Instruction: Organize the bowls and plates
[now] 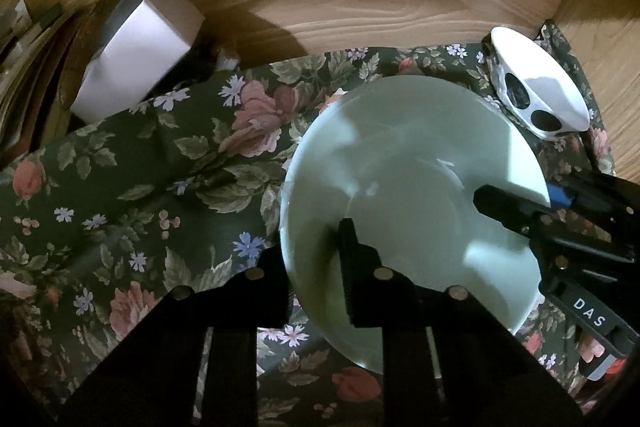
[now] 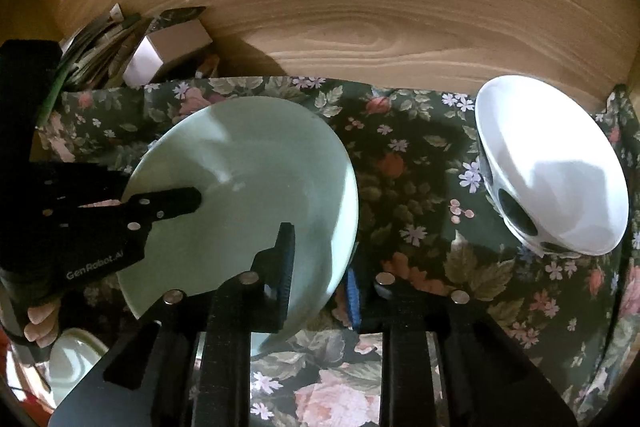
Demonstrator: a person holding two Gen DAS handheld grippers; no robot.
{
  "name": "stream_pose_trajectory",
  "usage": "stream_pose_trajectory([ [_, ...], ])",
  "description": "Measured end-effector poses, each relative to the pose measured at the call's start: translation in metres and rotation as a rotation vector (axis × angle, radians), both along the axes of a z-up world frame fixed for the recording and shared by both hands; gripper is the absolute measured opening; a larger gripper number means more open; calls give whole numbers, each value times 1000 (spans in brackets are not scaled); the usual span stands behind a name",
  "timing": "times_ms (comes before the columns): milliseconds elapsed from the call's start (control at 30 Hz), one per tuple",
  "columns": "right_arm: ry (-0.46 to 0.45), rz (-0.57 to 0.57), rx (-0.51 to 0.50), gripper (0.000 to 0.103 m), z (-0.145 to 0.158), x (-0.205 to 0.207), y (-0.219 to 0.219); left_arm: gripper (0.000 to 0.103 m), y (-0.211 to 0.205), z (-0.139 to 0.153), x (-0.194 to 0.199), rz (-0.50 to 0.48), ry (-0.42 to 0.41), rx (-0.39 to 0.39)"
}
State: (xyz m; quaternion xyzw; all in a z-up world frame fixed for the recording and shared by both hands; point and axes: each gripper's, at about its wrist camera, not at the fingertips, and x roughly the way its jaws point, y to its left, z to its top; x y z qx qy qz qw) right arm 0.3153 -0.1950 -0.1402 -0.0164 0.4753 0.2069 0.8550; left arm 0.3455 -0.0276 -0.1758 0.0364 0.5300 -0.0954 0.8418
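Together, two tongs pinch one green plate; one spotted bowl stands apart.

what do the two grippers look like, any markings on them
Both grippers are black, with flat angular plates, ridged finger pads and small round silver studs. The left gripper bears white "GenRobot.AI" lettering. The right gripper carries a white "DAS" label and a blue part at its fingers.

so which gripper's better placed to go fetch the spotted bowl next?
Probably right. Both the left gripper and right gripper are clamped on the green plate, but the spotted bowl sits just beyond the right gripper on the floral cloth.
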Motion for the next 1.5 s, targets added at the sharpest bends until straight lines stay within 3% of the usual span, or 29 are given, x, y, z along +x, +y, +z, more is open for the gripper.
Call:
stream_pose_trajectory([
  [133,-20,-5,20,18,9,-6,0,19,5,7,-6,0,3,-14],
  [300,-76,1,24,18,27,-18,4,19,9,29,-26,0,-69,8],
  [833,-175,5,66,18,68,-64,15,19,30,78,-85,42,-197,-32],
  [1500,-241,39,75,18,89,-125,42,19,52,96,-151,123,-257,-72],
])
